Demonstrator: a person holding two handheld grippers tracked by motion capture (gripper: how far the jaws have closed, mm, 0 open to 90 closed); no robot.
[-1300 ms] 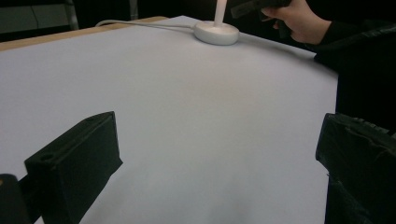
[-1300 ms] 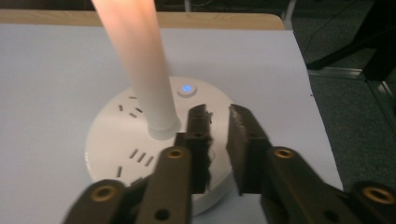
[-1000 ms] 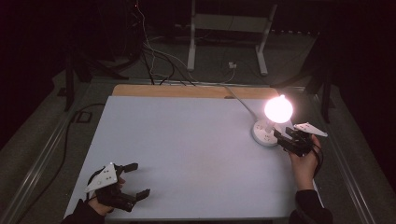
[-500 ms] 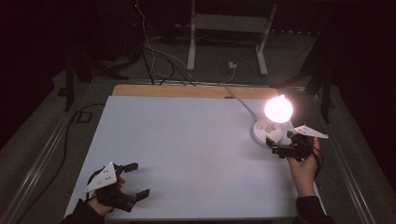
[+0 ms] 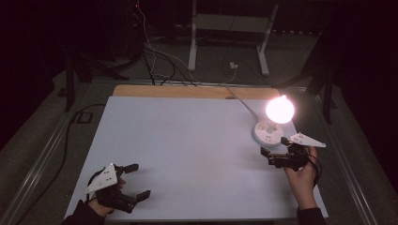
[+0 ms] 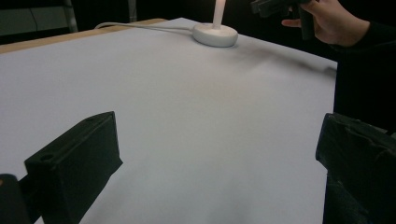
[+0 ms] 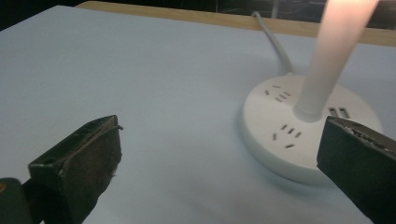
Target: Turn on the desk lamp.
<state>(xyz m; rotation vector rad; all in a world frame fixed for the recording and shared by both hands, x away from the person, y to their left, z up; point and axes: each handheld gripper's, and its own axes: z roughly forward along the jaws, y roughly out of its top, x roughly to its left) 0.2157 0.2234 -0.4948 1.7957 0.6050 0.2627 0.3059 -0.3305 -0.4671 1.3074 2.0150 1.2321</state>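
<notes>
The right claw has moved back from the round white plastic lamp base, wide open and empty. The glowing bulb shines at the white tabletop's right side. The left claw gapes empty.

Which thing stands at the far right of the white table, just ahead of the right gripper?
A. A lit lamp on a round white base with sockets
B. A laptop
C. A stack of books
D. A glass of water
A: the lamp glows above its round socketed base, near the right gripper.
</notes>
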